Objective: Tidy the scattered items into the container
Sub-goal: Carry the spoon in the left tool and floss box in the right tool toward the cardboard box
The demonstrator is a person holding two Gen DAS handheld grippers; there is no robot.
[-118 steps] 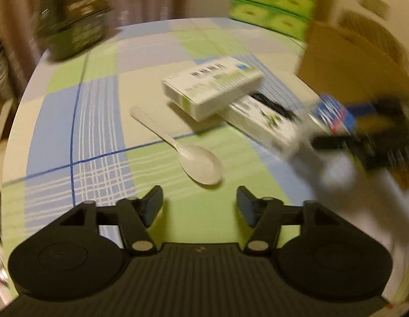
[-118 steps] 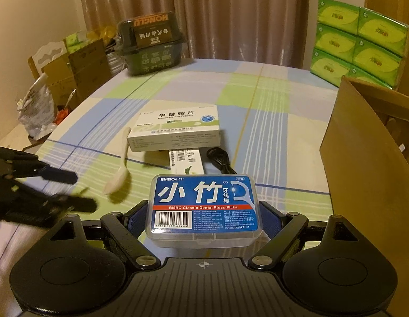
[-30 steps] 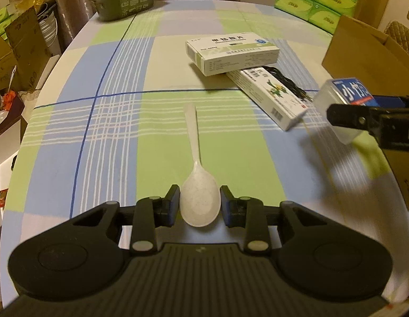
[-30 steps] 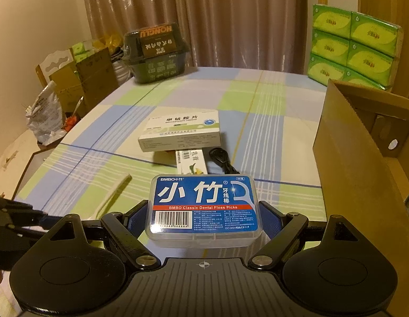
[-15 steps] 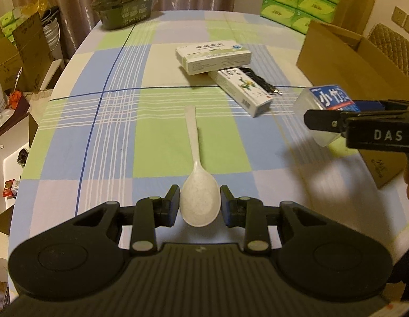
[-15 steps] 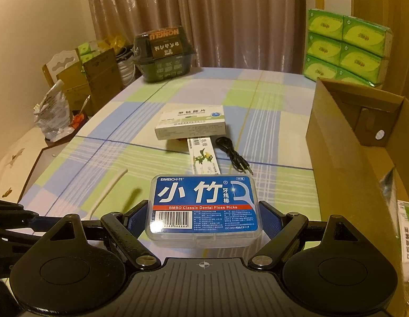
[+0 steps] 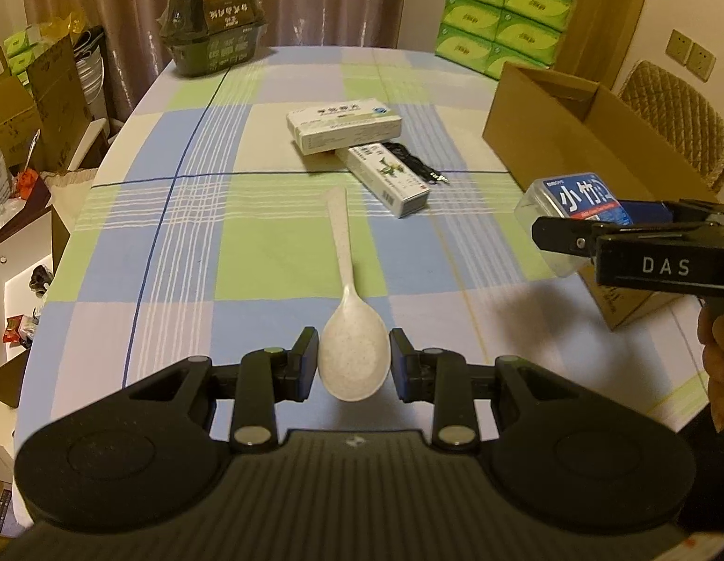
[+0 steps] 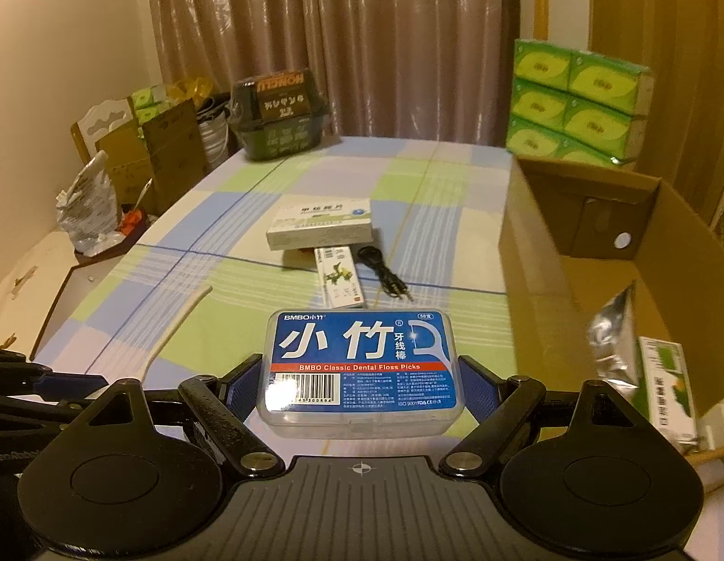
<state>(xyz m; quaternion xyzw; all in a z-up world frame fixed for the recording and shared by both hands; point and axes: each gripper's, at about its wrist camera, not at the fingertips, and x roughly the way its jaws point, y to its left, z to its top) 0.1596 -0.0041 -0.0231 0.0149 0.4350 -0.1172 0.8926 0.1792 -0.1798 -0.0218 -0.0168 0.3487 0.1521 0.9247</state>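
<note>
Step in hand, as judged: carry phase, both grippers loaded and lifted off the table, with the drop into the container not yet made. Far left of the right wrist view, the left gripper [image 8: 44, 397] shows only as dark arms; its own camera shows the left gripper [image 7: 354, 364] closed narrow on the bowl of the pale speckled plastic spoon [image 7: 350, 327], pads against the bowl's two sides, the slim straight handle pointing away above the checked blue, green and white tablecloth [image 7: 175, 243]. Mid-table, two flat white cardboard medicine boxes lie overlapped: the wider white box [image 7: 344, 125] sits partly on the narrow white box with a green plant print [image 7: 388, 178], and a thin black audio cable [image 7: 416, 163] coils just beside them; these remain to be tidied. Further right, the right gripper [image 8: 360, 388] holds wide across the clear hard-plastic floss-pick case with a glossy blue label [image 8: 360, 367], rounded corners, blue pads on both short ends. Rightmost stands the open brown corrugated cardboard box [image 8: 549, 215], matte and stiff-walled, already holding a crinkled silver foil pouch [image 8: 614, 341] and a green-and-white carton [image 8: 668, 383]. Next move calls for bringing each load over the box's rim and letting go; the smooth spoon bowl may slip.
</note>
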